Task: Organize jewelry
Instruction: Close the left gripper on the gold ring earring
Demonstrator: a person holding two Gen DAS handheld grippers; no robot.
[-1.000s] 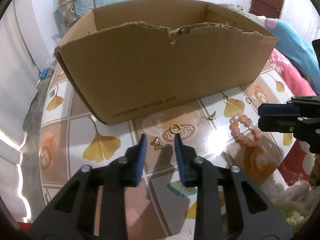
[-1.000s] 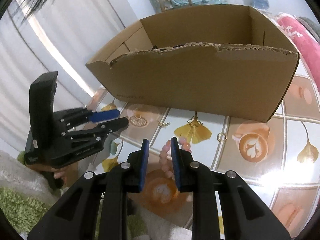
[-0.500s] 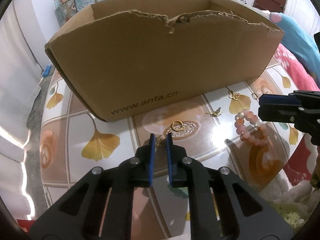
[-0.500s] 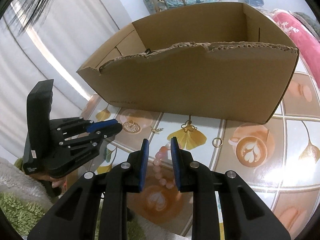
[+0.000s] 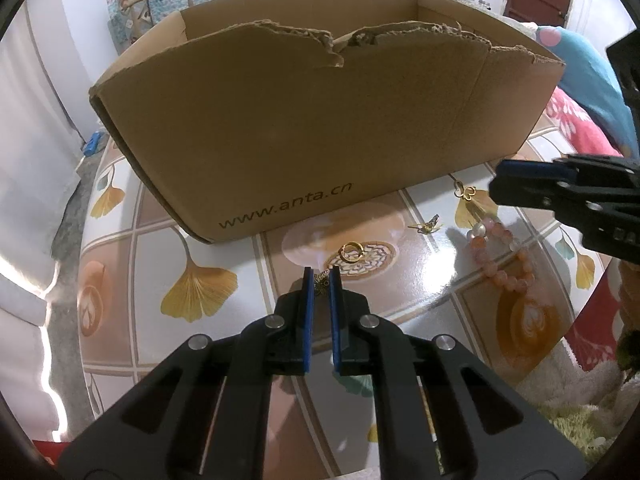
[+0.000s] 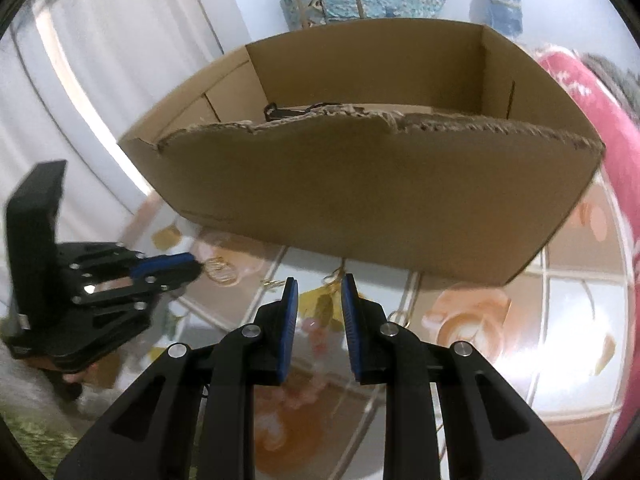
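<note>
My left gripper (image 5: 320, 274) is shut on a small bronze butterfly charm (image 5: 320, 286), just above the patterned table (image 5: 200, 248). A gold ring (image 5: 351, 251) lies right beyond its tips. Farther right lie a gold bird charm (image 5: 427, 226), a gold clover piece (image 5: 466, 193) and a pink bead bracelet (image 5: 500, 258). My right gripper (image 6: 318, 292) hovers over the bracelet (image 6: 316, 336) with its jaws a little apart and nothing between them. That view is blurred. The same gripper's fingers (image 5: 520, 190) show at the right of the left wrist view.
An open cardboard box (image 5: 320, 128) with a torn front rim stands just behind the jewelry and fills the back of the table. Another gold ring (image 6: 398, 316) lies right of my right fingers. Red and blue cloth (image 5: 576, 120) lies at the right edge.
The left jaws have closed on the butterfly charm. The right gripper has shifted forward toward the box, so the bracelet now sits lower between its fingers.
</note>
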